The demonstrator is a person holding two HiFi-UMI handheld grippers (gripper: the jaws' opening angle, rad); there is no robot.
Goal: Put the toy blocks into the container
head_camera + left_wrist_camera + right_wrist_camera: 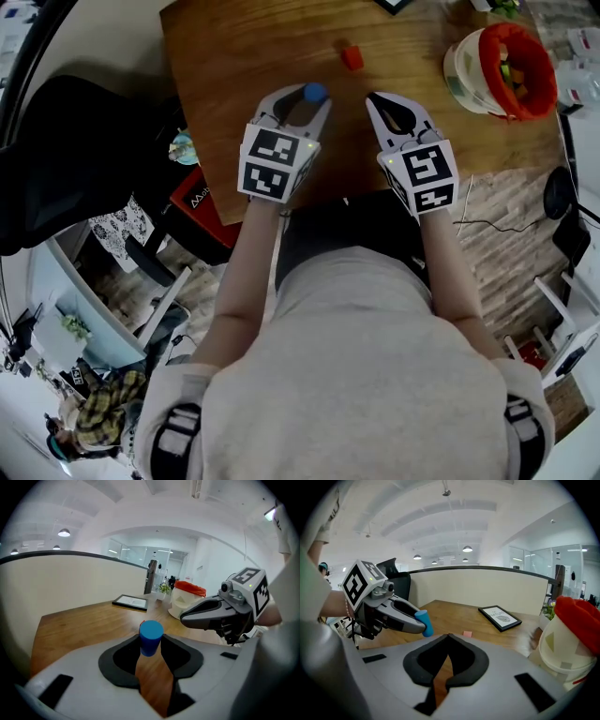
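The left gripper (312, 95) clamps the blue cylinder block (151, 638) at its jaw tips, long axis nearly upright, above the table (234, 56). The container (461, 67) lies to the right and a little ahead. The right gripper (373, 99), jaws together and empty, is nearer to it and stands in this path, while a red block (352, 58) waits ahead on the wood.
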